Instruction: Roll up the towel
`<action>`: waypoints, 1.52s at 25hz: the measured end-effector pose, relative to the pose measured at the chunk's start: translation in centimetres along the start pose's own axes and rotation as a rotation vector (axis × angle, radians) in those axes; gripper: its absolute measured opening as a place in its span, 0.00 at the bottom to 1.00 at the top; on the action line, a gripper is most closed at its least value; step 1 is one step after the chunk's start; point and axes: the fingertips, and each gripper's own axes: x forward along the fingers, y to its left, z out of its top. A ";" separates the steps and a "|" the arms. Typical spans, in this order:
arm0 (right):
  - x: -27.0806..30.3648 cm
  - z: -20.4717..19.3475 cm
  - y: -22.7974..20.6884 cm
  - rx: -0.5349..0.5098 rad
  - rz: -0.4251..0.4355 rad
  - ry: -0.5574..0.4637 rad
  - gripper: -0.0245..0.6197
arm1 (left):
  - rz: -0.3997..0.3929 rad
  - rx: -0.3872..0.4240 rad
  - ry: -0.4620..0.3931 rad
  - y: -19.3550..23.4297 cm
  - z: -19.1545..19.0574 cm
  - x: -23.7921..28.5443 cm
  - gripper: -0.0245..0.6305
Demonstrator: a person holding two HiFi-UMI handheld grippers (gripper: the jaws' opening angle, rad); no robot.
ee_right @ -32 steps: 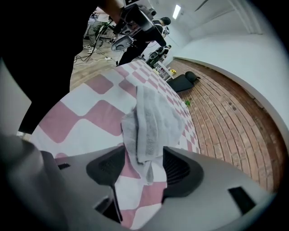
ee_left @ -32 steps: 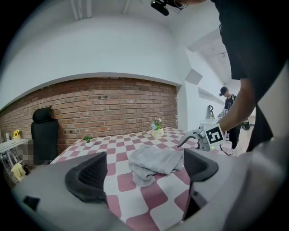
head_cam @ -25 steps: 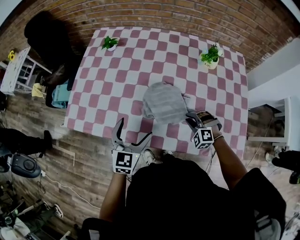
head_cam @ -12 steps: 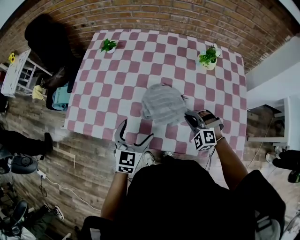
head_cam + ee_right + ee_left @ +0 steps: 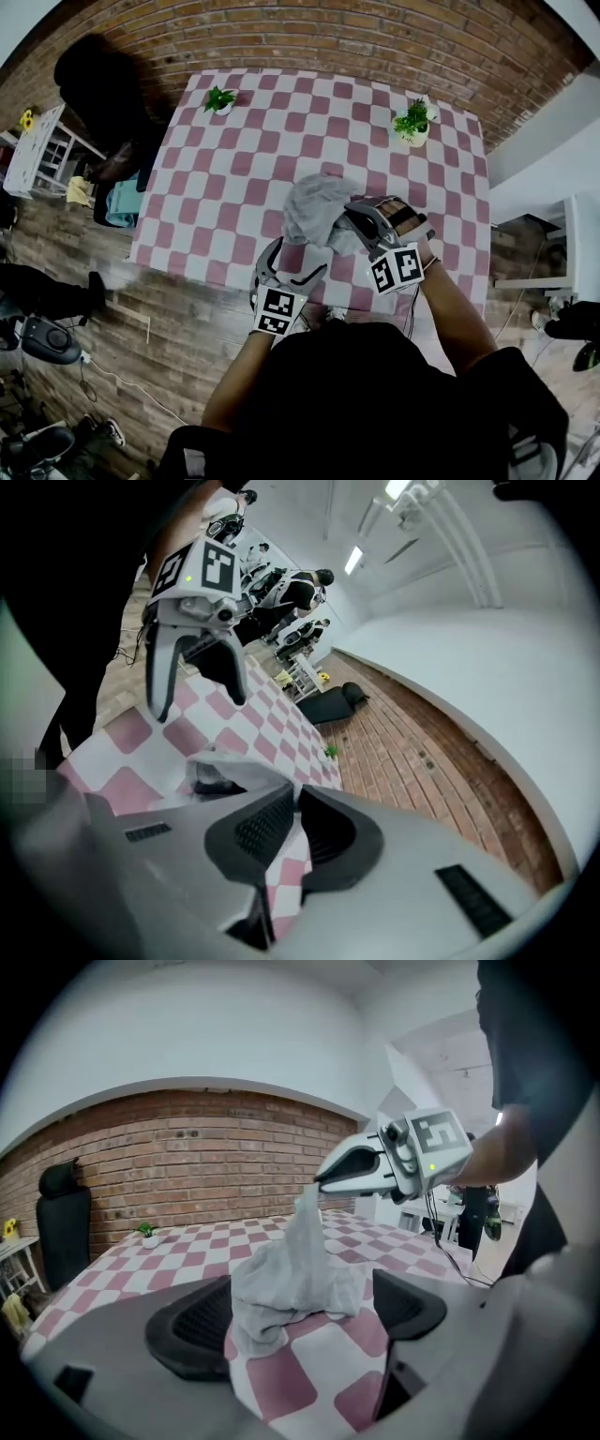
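Your right gripper (image 5: pixel 349 214) is clenched on 1 corner of the towel (image 5: pixel 314 211), holding it up over the table (image 5: pixel 216 187) near its front edge; that thin pinch could slip. Your left gripper (image 5: pixel 292 262), jaws apart and just closing with unpinched cloth between them, may grab a bunched wad

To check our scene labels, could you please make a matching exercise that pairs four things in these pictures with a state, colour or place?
Things:
1. towel
2. right gripper
3. tablecloth
4. black chair

Descriptions:
a. pink and white checks
b. on the floor beside the table, near the brick wall
c. jaws shut on a pinch of cloth
d. grey, bunched, lifted by one end

Pairs: 1-d, 2-c, 3-a, 4-b
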 end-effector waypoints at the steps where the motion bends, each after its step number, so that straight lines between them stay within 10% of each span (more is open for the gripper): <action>1: 0.1 0.7 -0.8 -0.013 -0.017 -0.011 0.08 | -0.004 0.006 0.006 -0.4 0.1 0.6 0.74; 14: -0.3 8.0 -9.2 -0.132 -0.170 -0.139 0.08 | 0.027 -0.139 -0.021 0.3 1.9 4.5 0.68; 29: -5.1 13.0 -18.3 -0.143 -0.380 -0.220 0.08 | 0.081 0.041 0.024 1.9 1.6 5.6 0.66; 38: -9.7 14.3 -24.2 -0.180 -0.544 -0.219 0.08 | 0.258 0.361 0.001 5.1 3.3 3.9 0.63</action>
